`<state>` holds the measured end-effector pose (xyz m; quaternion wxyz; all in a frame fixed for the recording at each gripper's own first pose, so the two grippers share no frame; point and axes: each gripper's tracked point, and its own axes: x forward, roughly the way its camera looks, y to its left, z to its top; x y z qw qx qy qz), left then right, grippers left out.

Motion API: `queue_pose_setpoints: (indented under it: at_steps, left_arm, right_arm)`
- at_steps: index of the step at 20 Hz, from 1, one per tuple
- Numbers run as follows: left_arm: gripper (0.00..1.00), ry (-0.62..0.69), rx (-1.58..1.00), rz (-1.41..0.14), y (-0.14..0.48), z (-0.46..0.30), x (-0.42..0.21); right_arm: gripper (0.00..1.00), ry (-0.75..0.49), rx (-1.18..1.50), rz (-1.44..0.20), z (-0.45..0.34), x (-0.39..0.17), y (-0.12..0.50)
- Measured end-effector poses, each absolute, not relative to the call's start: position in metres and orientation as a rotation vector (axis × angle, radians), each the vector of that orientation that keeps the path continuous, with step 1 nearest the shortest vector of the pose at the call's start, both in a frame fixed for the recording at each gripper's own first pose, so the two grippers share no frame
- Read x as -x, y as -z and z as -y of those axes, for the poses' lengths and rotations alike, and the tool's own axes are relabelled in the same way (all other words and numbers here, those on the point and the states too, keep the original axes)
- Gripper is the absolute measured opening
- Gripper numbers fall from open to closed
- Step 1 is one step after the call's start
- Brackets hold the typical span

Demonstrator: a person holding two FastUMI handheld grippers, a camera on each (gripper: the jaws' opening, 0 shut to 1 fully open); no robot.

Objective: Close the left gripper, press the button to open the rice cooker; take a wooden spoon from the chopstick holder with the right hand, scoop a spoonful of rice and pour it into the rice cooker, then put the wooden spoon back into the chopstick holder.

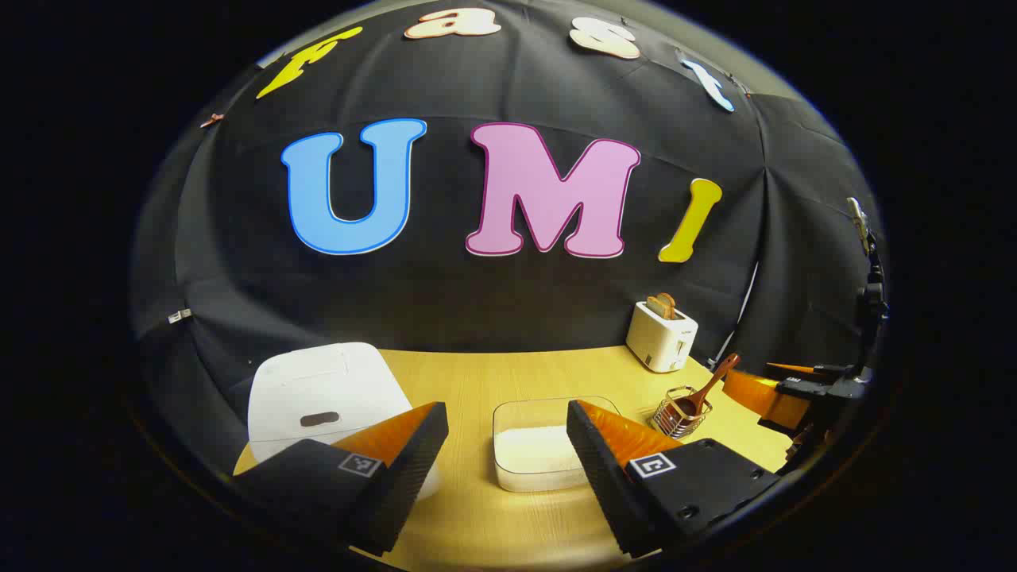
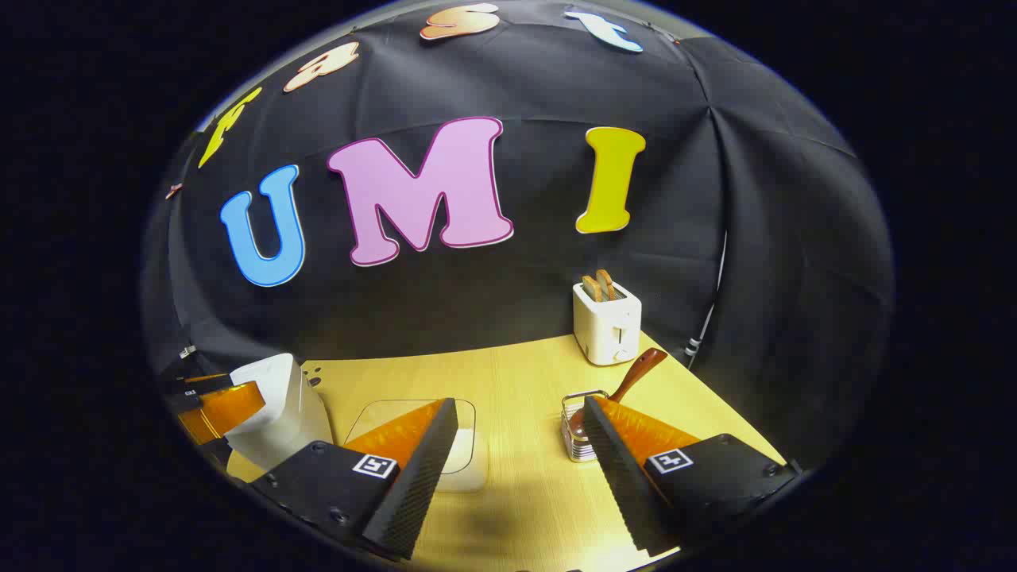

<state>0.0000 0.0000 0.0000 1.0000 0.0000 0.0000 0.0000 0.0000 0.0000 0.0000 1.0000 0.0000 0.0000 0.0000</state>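
The white rice cooker [image 1: 314,393] sits lid down at the table's left, its dark button [image 1: 319,418] facing me. My left gripper [image 1: 504,445] hovers open just in front of it and of the clear tray of rice [image 1: 531,449]. The wooden spoon [image 1: 707,387] stands in the wire chopstick holder [image 1: 682,413] to the right. In the right gripper view, my right gripper [image 2: 520,445] is open above the table, the chopstick holder [image 2: 578,429] and spoon [image 2: 632,373] just behind its right finger. The rice cooker [image 2: 278,409] and rice tray [image 2: 465,449] lie to its left.
A white toaster [image 1: 662,334] with bread slices stands at the table's back right, seen also as the toaster [image 2: 607,320] in the right gripper view. The wooden table [image 1: 477,373] ends at the black cloth wall behind. The other gripper [image 1: 783,393] shows at the right edge.
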Motion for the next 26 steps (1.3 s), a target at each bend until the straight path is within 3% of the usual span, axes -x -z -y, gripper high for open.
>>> queue_pose_setpoints:
  at_steps: [18,26]
  left_arm:
    - [0.97,0.021,0.002,-0.073,0.017,0.015,-0.008]
    - [0.97,-0.056,-0.003,-0.05,0.008,-0.003,-0.006]
  right_arm:
    - [0.98,0.116,-0.098,-0.044,0.065,-0.016,0.006]
    - [0.98,0.152,-0.139,-0.063,0.1,-0.045,0.001]
